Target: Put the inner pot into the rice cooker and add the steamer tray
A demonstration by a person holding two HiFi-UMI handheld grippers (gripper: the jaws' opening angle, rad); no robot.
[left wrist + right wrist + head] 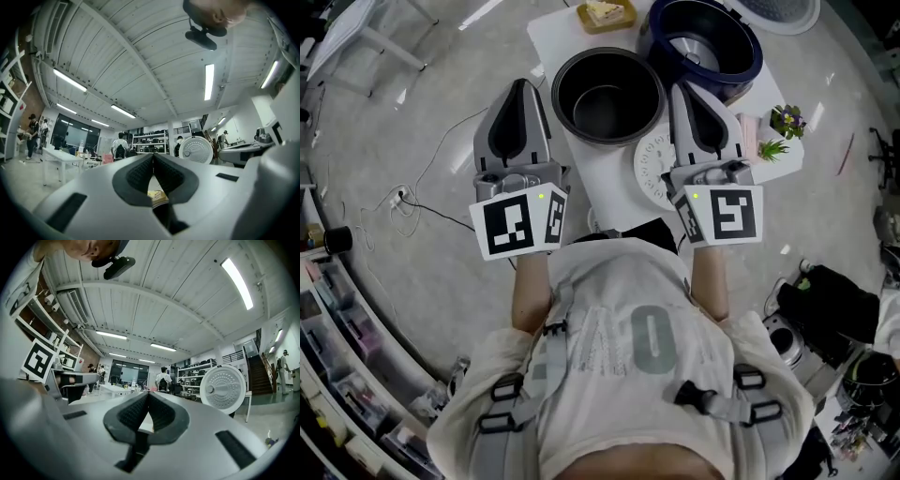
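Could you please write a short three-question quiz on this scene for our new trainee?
1. True or false: the inner pot already sits inside the rice cooker.
2. Where does the steamer tray lie? A) on the table beside the inner pot; B) inside the rice cooker; C) on the floor.
3. How do the jaws of the left gripper and the right gripper stand?
Key: 1 false, it stands on the table. 2 A. 3 Both shut, on nothing.
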